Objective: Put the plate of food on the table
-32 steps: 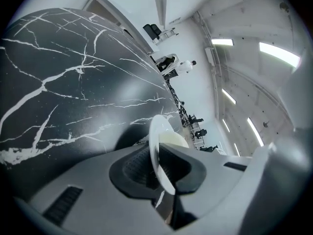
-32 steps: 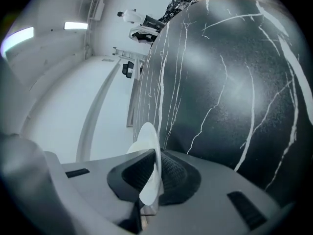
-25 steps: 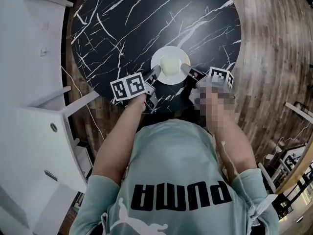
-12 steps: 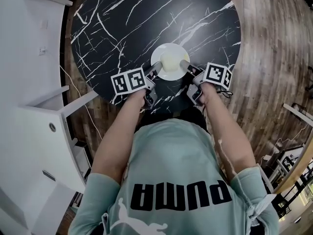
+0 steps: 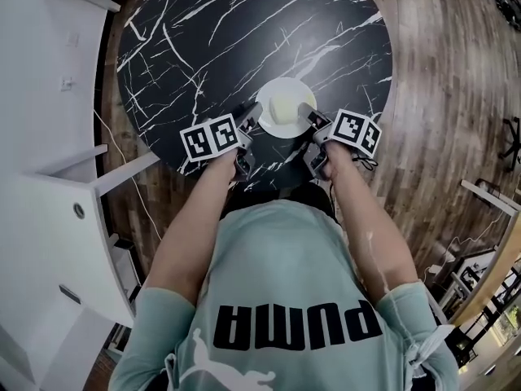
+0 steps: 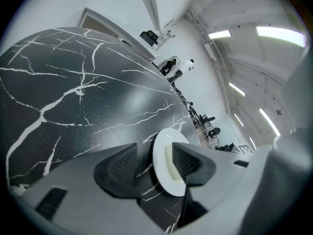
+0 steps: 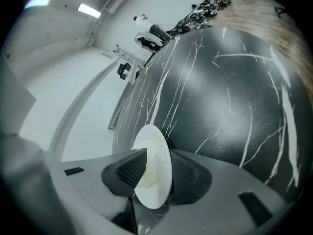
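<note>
Black marble veined with white forms the round counter (image 5: 203, 47), and the white plate (image 5: 279, 129) is set flat on it, close to the edge nearest the person. A pale block of food (image 5: 286, 103) is carried on the plate. The plate is flanked by both tools: the left hand-held gripper (image 6: 155, 163) is placed at its left rim and the right hand-held gripper (image 7: 156, 173) at its right rim. The jaws of the left one are being opened and are seen wide, with the rim standing between them and a clear gap shown beside one pad. The jaws of the right one are being opened too; the rim is framed between its pads, close to both, and no squeeze is seen. Brown wooden floor (image 5: 440, 96) is seen around the counter.
</note>
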A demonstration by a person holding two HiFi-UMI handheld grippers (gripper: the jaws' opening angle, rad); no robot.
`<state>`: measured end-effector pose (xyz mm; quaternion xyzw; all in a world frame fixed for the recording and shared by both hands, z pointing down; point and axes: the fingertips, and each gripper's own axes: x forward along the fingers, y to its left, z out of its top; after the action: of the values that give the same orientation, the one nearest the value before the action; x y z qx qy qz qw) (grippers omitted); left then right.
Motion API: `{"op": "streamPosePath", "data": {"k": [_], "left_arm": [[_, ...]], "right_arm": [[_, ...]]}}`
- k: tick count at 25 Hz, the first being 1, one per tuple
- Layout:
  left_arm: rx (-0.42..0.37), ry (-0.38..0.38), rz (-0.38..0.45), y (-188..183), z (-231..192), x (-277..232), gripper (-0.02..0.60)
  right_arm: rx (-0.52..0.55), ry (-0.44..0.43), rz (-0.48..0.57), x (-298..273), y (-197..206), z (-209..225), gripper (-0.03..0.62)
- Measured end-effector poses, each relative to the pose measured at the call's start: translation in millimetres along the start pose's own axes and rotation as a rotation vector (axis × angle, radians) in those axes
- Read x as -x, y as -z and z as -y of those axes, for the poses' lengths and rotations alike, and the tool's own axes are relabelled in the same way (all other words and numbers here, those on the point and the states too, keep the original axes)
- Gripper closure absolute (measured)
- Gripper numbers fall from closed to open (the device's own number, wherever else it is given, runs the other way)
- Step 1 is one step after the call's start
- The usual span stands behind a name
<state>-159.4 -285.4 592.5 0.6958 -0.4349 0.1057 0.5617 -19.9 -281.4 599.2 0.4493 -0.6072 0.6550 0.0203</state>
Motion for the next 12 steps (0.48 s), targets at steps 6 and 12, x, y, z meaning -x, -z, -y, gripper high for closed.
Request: {"op": "streamPosePath", "data": {"k": [6, 12], "left_arm": [[-0.027, -0.011, 0.042, -1.9, -2.3, 8.0, 0.365], [-0.068, -0.019, 0.079, 0.2, 4.6, 16.2, 0.372]], "right_arm": [[0.171, 0.149, 0.034, 14.7, -8.3, 10.4, 0.442], [0.348, 0.259, 0.095, 33.0, -18.8, 14.6, 0.439]]}}
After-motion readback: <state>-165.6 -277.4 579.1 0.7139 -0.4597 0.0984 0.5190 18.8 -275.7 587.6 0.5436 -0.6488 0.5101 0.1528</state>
